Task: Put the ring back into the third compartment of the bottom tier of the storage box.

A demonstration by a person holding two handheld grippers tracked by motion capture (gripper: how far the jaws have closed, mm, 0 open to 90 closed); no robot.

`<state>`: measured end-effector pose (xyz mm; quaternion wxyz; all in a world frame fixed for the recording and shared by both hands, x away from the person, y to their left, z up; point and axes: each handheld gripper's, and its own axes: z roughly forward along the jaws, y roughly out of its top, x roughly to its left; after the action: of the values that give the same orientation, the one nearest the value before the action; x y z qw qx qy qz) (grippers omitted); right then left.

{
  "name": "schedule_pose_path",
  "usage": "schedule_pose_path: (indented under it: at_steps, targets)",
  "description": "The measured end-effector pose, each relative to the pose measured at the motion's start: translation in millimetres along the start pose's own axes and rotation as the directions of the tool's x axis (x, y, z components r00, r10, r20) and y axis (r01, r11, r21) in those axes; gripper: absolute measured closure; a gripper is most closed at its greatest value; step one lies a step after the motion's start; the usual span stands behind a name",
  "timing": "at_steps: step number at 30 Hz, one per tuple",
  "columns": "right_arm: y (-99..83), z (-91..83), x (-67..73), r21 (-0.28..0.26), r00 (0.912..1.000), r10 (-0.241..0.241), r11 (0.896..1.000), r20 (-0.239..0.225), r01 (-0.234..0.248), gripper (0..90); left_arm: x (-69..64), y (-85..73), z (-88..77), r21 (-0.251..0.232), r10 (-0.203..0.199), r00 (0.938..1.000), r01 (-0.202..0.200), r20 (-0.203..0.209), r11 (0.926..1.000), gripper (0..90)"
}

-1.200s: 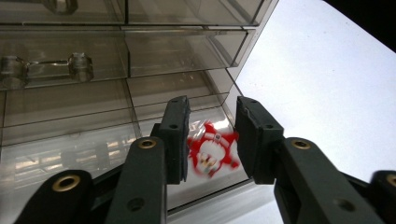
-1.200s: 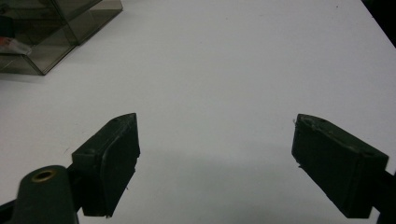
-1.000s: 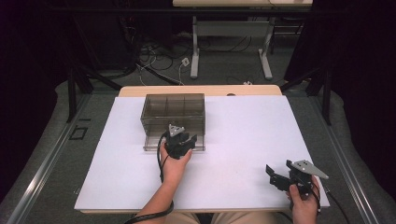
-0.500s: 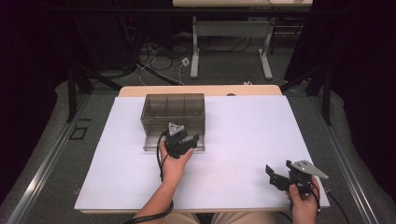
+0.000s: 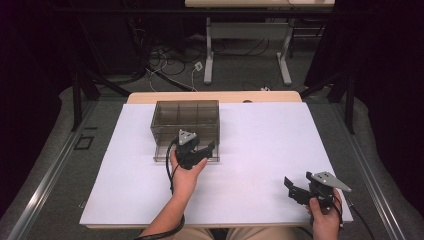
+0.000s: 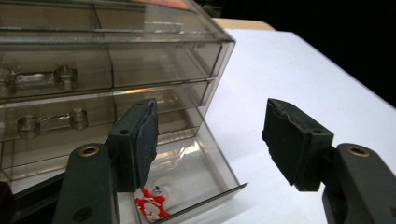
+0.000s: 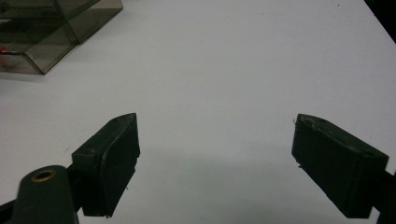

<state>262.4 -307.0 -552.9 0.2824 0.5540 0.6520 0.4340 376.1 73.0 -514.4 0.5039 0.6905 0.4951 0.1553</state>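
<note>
Hovering at the front of the smoky clear drawer box [image 5: 185, 120], the left tongs [image 6: 210, 140] have just been opening and stand apart with nothing between the pads. The box sits near the desk's [image 5: 260, 135] far edge, left of middle. Its bottom drawer [image 6: 196, 177] is pulled out toward the near edge, with a small red-and-white item [image 6: 152, 205] lying inside, just below the left pad. The right tongs [image 5: 300, 192] rest near the near right corner, spread wide and empty, well apart from the box.
</note>
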Motion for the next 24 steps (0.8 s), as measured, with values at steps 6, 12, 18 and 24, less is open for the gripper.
schedule_pose_path:
  at_steps: [6,12,18,24]
  targets:
    - [-0.4,0.5,0.0,-0.005,1.0,-0.002,1.0,-0.003,0.002,14.6,-1.5,3.6,-7.3,-0.015,-0.022,0.9995,0.022,0.023,0.9996,27.6]
    - [-0.4,0.1,-0.4,-0.005,1.0,-0.004,1.0,-0.001,0.004,14.6,-1.2,6.8,-14.9,-0.032,-0.007,0.9998,0.008,0.021,0.9995,18.9]
    - [0.2,-0.5,0.1,-0.003,1.0,0.005,1.0,0.003,-0.005,14.6,-2.0,9.8,-24.4,-0.054,0.004,0.9999,-0.003,0.015,0.9986,13.1]
    - [0.3,-1.0,-0.2,-0.006,1.0,0.004,1.0,0.003,-0.004,14.6,-2.9,11.4,-34.3,-0.068,0.037,0.9993,-0.036,0.005,0.997,5.8]
